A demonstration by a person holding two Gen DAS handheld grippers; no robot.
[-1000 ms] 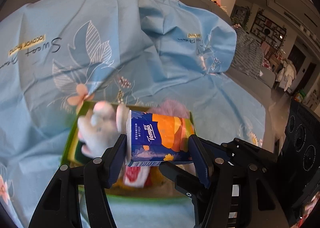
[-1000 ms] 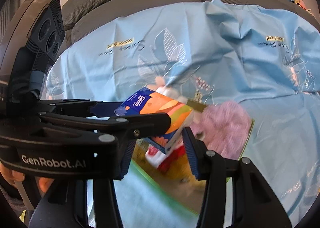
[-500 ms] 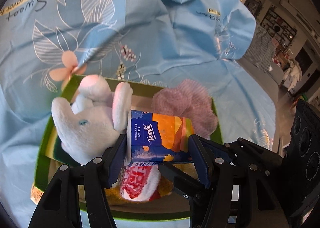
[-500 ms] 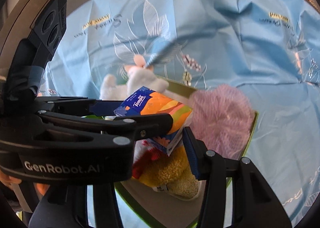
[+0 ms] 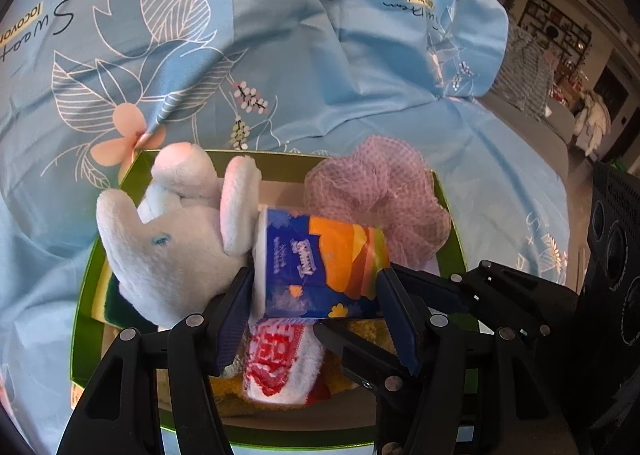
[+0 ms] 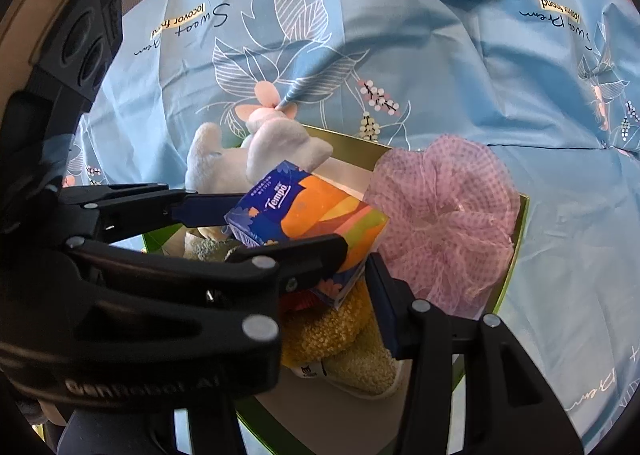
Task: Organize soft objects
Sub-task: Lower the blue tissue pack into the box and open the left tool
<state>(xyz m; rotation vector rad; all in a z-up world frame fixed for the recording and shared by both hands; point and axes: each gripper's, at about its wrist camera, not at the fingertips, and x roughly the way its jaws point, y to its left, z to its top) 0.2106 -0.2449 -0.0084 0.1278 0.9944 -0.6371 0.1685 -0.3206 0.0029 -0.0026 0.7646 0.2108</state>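
**A:** Start closest in. What have the fingers got?

**B:** The left gripper (image 5: 314, 275) is closed on the Tempo tissue pack (image 5: 320, 255), one pad on each short end. The pack hangs over the middle of the green box (image 5: 86, 283), just above what's inside, and isn't set down yet. The right gripper (image 6: 312, 283) sits beside it over the box's near edge. Its fingers look spread wide and seem to hold nothing, though one is hidden in its own view.

**A:** How will that pack handle?

**B:** My guess is light and squashy. It's soft tissue in slick plastic wrap, so it gives under pressure and could slide. Holding it across the ends, as it is now, looks sound. A harder squeeze would only crumple it.

**A:** What's under it in the box?

**B:** A red-and-white knitted piece (image 5: 280, 363) lies right below it. That rests on a fuzzy yellow item (image 6: 340, 335), possibly a slipper, at the box's near side. A yellow-and-green sponge (image 5: 104, 295) is tucked against the left wall.

**A:** And further back?

**B:** A white plush rabbit (image 5: 168, 243) fills the box's far-left part, one ear touching the pack. A lilac mesh bath pouf (image 5: 384, 195) takes the far-right corner, bulging over the rim.

**A:** Any room left?

**B:** I'd say only the gap in the box's middle, between the rabbit and the pouf. Everything there is compressible, so the pack should nestle in.

**A:** Beyond the box?

**B:** A light-blue printed sheet (image 5: 240, 35), creased, is spread under and behind it.
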